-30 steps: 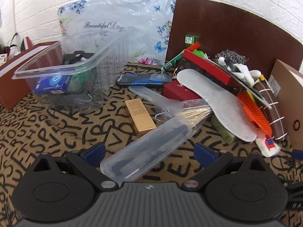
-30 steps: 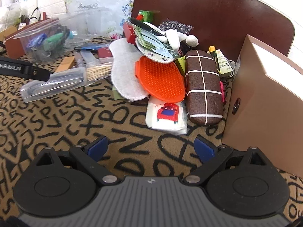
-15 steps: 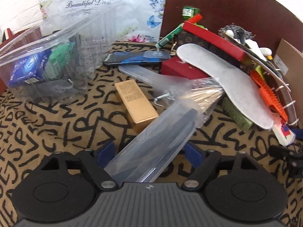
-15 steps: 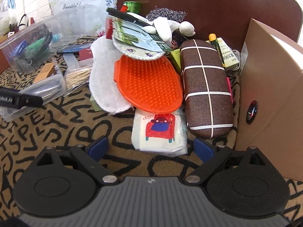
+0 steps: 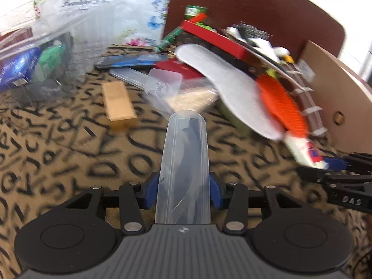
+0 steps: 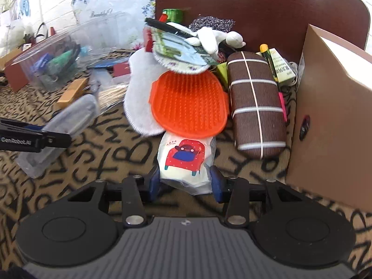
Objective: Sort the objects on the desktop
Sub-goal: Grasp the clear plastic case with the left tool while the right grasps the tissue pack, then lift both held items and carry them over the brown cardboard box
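Left wrist view
Left gripper [image 5: 183,194]: clamped on the near end of a clear plastic case [image 5: 184,162], which points toward 12 o'clock.
Case handling: looks stiff, light and slick; a hold near its middle should stop it swinging.
Bin [image 5: 34,53]: clear tub at 10 o'clock, probably where the case belongs.
Surface: tan cloth [image 5: 58,144] printed with black letters.

Right wrist view
Right gripper [image 6: 184,183]: closed around a tissue pack [image 6: 183,155], whose far end is tucked under an orange brush [image 6: 188,102].
Pack handling: soft, light, squashy; take it across its width.
Room: brown board [image 6: 267,4] at 12 o'clock, cardboard box [image 6: 332,107] at 3 o'clock.
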`<state>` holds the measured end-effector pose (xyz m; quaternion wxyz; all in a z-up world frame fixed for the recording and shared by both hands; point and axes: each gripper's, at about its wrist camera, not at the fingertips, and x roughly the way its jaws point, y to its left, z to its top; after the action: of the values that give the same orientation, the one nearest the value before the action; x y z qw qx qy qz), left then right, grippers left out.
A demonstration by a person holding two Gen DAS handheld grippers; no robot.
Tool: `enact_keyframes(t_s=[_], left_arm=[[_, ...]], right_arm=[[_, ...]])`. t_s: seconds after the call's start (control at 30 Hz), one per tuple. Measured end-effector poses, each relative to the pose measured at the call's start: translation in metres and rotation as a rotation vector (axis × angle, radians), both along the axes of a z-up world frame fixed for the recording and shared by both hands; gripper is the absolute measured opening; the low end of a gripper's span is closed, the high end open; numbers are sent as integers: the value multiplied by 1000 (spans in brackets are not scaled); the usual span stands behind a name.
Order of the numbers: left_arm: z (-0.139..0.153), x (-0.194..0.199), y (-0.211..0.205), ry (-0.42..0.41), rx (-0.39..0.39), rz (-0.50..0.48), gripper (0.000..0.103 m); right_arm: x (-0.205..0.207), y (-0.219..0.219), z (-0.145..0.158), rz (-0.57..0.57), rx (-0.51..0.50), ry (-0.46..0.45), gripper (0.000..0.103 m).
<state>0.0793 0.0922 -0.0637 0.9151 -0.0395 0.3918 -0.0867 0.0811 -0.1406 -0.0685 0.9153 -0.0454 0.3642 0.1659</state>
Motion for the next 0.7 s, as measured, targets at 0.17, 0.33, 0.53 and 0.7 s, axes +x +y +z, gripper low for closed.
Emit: enact_keyframes(t_s=[0.17, 0.33, 0.53, 0.7], left_arm=[[-1, -33, -27, 7, -42, -54, 48], [-2, -62, -53, 15, -78, -111, 48], [0, -86, -86, 22, -69, -194, 48], [1, -80, -98, 35, -31, -184, 58]], right_arm=[[-40, -10, 1, 32, 19, 28, 42], [-85, -27, 2, 51, 24, 58, 43], [-134, -52, 4, 40, 45, 77, 45], [-142, -57, 9, 21, 34, 50, 63]])
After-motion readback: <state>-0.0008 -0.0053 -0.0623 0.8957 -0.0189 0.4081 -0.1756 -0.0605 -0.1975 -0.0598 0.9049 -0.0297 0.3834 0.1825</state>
